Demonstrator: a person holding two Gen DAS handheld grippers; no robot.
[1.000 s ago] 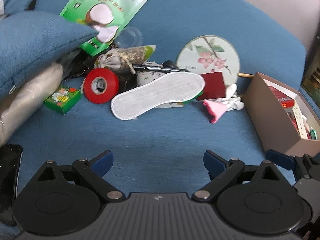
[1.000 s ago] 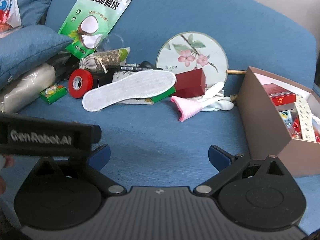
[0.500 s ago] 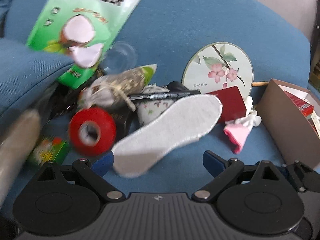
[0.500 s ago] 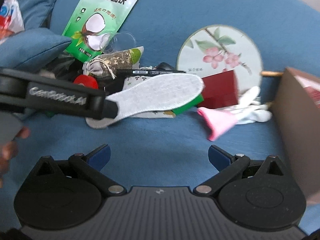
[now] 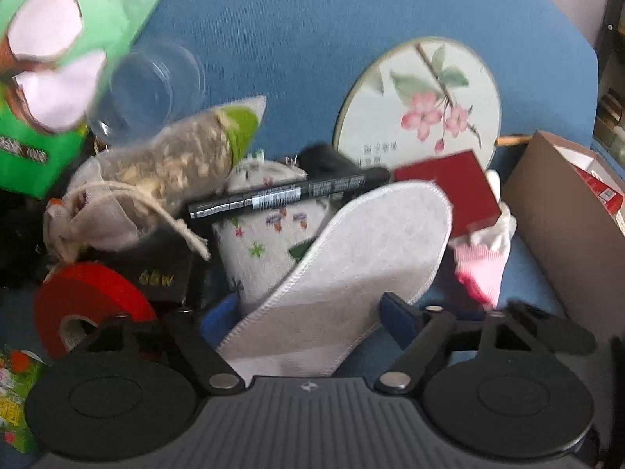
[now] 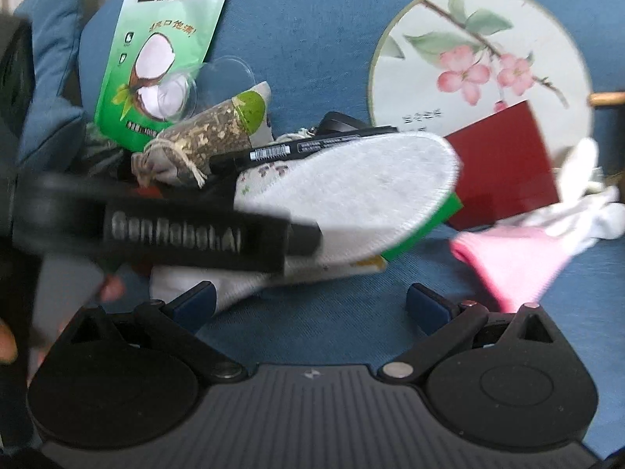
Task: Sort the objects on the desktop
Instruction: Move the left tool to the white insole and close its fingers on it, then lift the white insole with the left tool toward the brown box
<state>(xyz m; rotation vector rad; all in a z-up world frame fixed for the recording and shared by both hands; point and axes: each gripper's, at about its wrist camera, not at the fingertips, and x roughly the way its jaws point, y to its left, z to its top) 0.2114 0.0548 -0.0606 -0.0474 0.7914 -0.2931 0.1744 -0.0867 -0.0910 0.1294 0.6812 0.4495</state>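
A white insole [image 5: 343,269] lies on top of a pile of objects on the blue sofa; it also shows in the right wrist view [image 6: 351,191]. My left gripper [image 5: 308,312] is open, its blue fingertips on either side of the insole's near end. My right gripper [image 6: 312,301] is open and empty just in front of the pile. A black marker [image 5: 285,195] lies across the pile behind the insole. The left gripper's body [image 6: 175,230] crosses the right wrist view at the left.
The pile holds a red tape roll [image 5: 86,308], a herb sachet [image 5: 156,179], a green coconut snack bag [image 6: 168,39], a round flower fan [image 5: 422,105], a dark red box [image 5: 449,191] and a pink-white glove [image 6: 523,258]. A brown cardboard box [image 5: 558,226] stands at the right.
Both grippers have moved forward toward the pile. The left gripper's open fingers now straddle the insole's near end; the right gripper has come close to the pile's front.
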